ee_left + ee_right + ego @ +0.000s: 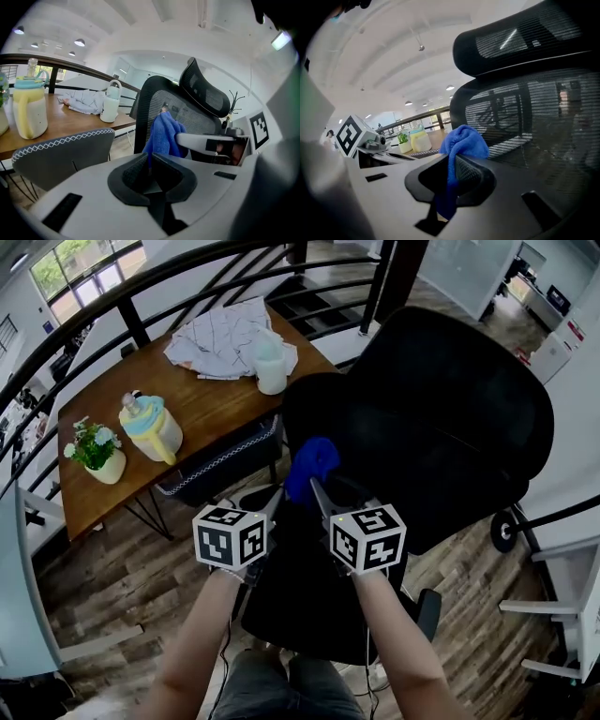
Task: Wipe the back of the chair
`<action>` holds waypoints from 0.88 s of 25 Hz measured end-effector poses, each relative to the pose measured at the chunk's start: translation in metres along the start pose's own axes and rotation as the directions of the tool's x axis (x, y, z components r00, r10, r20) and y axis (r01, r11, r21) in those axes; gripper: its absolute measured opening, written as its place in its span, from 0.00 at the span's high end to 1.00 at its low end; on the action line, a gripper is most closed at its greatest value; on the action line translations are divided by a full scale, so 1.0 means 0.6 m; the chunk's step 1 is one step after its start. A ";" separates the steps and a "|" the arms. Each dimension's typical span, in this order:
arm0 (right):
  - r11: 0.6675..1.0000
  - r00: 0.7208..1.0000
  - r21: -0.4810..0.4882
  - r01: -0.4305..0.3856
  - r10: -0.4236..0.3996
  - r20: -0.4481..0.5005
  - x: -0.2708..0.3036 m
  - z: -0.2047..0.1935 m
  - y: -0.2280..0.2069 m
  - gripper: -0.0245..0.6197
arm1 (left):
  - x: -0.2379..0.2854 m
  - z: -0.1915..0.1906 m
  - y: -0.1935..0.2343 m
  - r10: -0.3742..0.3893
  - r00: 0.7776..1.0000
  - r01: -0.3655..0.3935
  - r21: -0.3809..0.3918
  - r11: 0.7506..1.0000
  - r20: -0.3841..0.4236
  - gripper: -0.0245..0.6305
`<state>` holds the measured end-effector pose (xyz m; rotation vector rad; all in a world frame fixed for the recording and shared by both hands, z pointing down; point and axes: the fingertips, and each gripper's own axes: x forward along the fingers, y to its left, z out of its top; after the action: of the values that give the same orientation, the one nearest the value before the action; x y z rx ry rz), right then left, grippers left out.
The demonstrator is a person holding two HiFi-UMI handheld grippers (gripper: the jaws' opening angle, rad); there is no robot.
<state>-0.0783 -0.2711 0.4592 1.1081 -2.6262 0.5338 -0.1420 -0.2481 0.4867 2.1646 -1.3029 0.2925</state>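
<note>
Head view: a person's left gripper point(273, 503) and right gripper point(317, 489) point toward 12 o'clock, side by side, with a blue cloth point(312, 463) bunched at the right one's tips against the near edge of a black mesh chair point(450, 418), which fills the frame toward 2 o'clock. A wooden table point(192, 409) lies toward 10 o'clock and carries a yellow jug point(154, 428), a potted plant point(96, 451) and a white cup point(271, 368). Left gripper view: the left gripper point(149, 162) has its pads pressed together with nothing between them; beyond, toward 12 o'clock, the cloth point(163, 136) hangs before the chair's back point(161, 103). Right gripper view: the right gripper point(451, 172) pinches the cloth point(464, 143), a fold trailing down between the pads. The mesh back point(534, 117) spreads toward 3 o'clock, and whether cloth and mesh touch cannot be told.
</note>
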 end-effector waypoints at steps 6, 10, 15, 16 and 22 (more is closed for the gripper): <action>0.994 0.999 0.101 0.042 -0.039 -0.036 0.033 -0.023 -0.044 0.88 | 0.013 -0.006 0.016 0.013 1.000 -0.013 -0.017 1.000 -0.013 0.92; 0.992 0.997 0.106 0.067 -0.061 -0.055 0.030 -0.031 -0.069 0.88 | 0.025 -0.008 0.010 0.007 1.000 -0.007 -0.011 1.000 -0.022 0.92; 0.990 0.995 0.107 0.088 -0.082 -0.059 0.021 -0.035 -0.087 0.88 | 0.042 -0.010 -0.005 -0.010 0.999 0.010 -0.009 1.000 -0.033 0.92; 0.990 0.995 0.109 0.092 -0.086 -0.058 0.017 -0.036 -0.090 0.88 | 0.046 -0.010 -0.010 -0.014 0.999 0.014 -0.007 1.000 -0.035 0.92; 0.984 0.992 0.133 0.117 -0.110 -0.054 -0.007 -0.045 -0.110 0.88 | 0.060 -0.012 -0.036 -0.037 0.998 0.038 0.008 0.999 -0.048 0.92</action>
<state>-0.0252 -0.2996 0.4975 1.2612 -2.5008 0.7139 -0.1046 -0.2630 0.5012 2.1739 -1.2351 0.3341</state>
